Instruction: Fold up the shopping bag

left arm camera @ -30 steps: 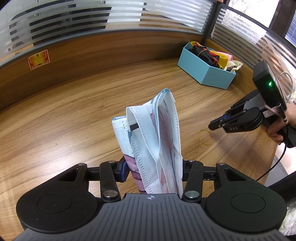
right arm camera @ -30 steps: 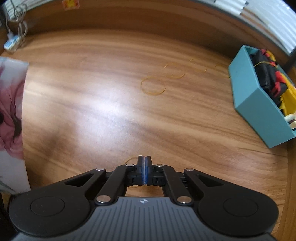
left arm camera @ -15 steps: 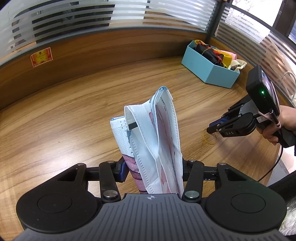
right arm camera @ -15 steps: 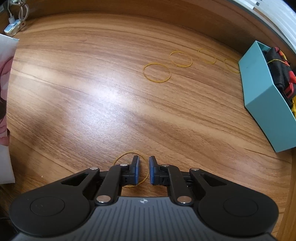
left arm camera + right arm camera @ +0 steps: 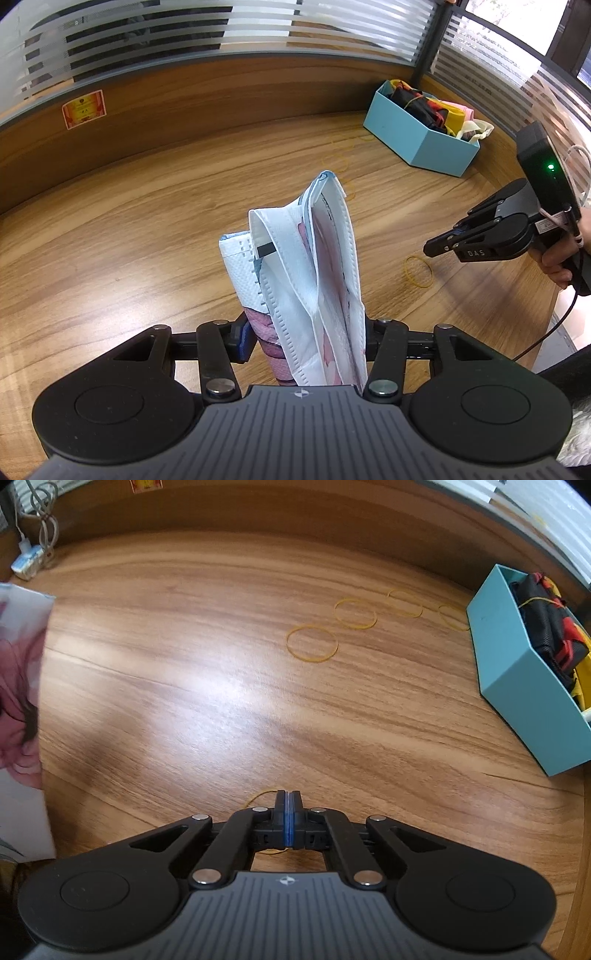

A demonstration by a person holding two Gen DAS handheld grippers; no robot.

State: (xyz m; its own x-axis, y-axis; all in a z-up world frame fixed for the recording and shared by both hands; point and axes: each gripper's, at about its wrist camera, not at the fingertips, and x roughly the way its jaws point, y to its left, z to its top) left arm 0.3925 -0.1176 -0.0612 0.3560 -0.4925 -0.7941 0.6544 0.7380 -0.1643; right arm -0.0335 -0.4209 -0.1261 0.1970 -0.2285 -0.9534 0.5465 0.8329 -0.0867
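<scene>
In the left wrist view, the folded bag [image 5: 295,280] is held upright between the fingers of the left hand-held gripper [image 5: 306,341], whose jaws stand partly spread and pinch the bundle from both sides, above the wooden worktop [image 5: 129,229]. The bag is white with pink and blue print, and its folded top edge points away from the camera. To the right, the right hand-held gripper [image 5: 430,249] is seen in a hand [image 5: 561,258], its tip pressed together and lowered just beside a yellow rubber band [image 5: 418,271] on the worktop; whether the band is touched cannot be told here. A blue box [image 5: 417,144] filled with coloured cloth is set near the far wall, with more bands [image 5: 336,162] lying before it.

In the right wrist view, the right hand-held gripper [image 5: 288,805] is shown with its blue pads pressed flat together; the jaws have just been closing. The rubber band [image 5: 260,798] lies on the worktop [image 5: 184,701] under and around the tip, and whether it is caught between the pads cannot be told. The bag [image 5: 20,686] is seen at the left edge. Four loose bands [image 5: 312,643] are laid in a row toward the blue box [image 5: 517,686]. A white charger [image 5: 27,559] with a cable is placed at the far left corner.
</scene>
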